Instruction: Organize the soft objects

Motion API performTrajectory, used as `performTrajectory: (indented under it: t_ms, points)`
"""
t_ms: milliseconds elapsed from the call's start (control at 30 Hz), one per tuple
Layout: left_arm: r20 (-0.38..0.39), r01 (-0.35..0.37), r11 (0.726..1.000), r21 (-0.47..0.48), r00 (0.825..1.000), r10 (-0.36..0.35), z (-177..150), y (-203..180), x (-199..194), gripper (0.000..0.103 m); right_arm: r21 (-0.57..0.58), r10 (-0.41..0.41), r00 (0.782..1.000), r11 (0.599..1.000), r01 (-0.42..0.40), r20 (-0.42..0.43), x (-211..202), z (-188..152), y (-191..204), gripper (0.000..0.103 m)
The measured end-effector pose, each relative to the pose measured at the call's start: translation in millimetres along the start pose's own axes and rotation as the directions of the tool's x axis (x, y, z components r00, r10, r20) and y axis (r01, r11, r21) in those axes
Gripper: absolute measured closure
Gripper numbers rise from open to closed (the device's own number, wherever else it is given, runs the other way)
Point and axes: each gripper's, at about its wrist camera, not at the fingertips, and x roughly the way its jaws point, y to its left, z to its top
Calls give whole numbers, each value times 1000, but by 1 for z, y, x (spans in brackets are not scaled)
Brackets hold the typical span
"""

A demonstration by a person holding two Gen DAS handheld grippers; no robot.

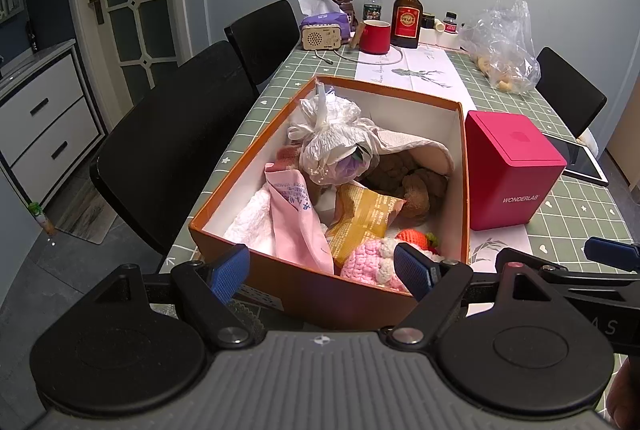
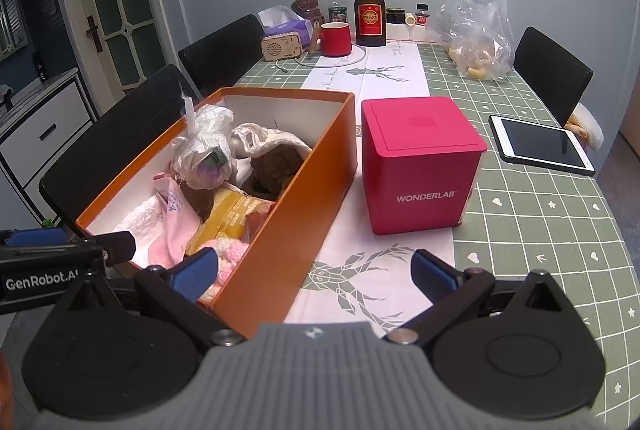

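An open orange cardboard box (image 1: 320,294) (image 2: 280,230) stands on the table, full of soft things: a tied white plastic bag (image 1: 332,134) (image 2: 206,146), a brown plush (image 1: 404,178) (image 2: 276,166), a pink cloth (image 1: 296,218), a white towel (image 1: 252,222), a yellow packet (image 1: 360,222) (image 2: 232,214) and a pink crochet toy (image 1: 376,262). My left gripper (image 1: 322,272) is open and empty at the box's near edge. My right gripper (image 2: 314,274) is open and empty, straddling the box's near right corner.
A pink WONDERLAB box (image 1: 512,170) (image 2: 420,166) stands just right of the orange box. A tablet (image 2: 540,144) lies further right. At the far end are a red mug (image 2: 335,38), bottles (image 2: 370,10), a tissue box (image 2: 288,28) and a plastic bag (image 2: 476,30). Black chairs (image 1: 160,150) line the left side.
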Motion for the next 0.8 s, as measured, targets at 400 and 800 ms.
performTrajectory:
  t_ms: [400,800]
  points:
    - [3,-3,1000,2,1000,3,1,1,-2,7,6,-4,1000,1000,4,-1,-1,-1,-1,3]
    - [5,-7,1000,6,1000,7,2,3,-3,7,7,-8,1000,1000,8,-3,-1,-2,-1,3]
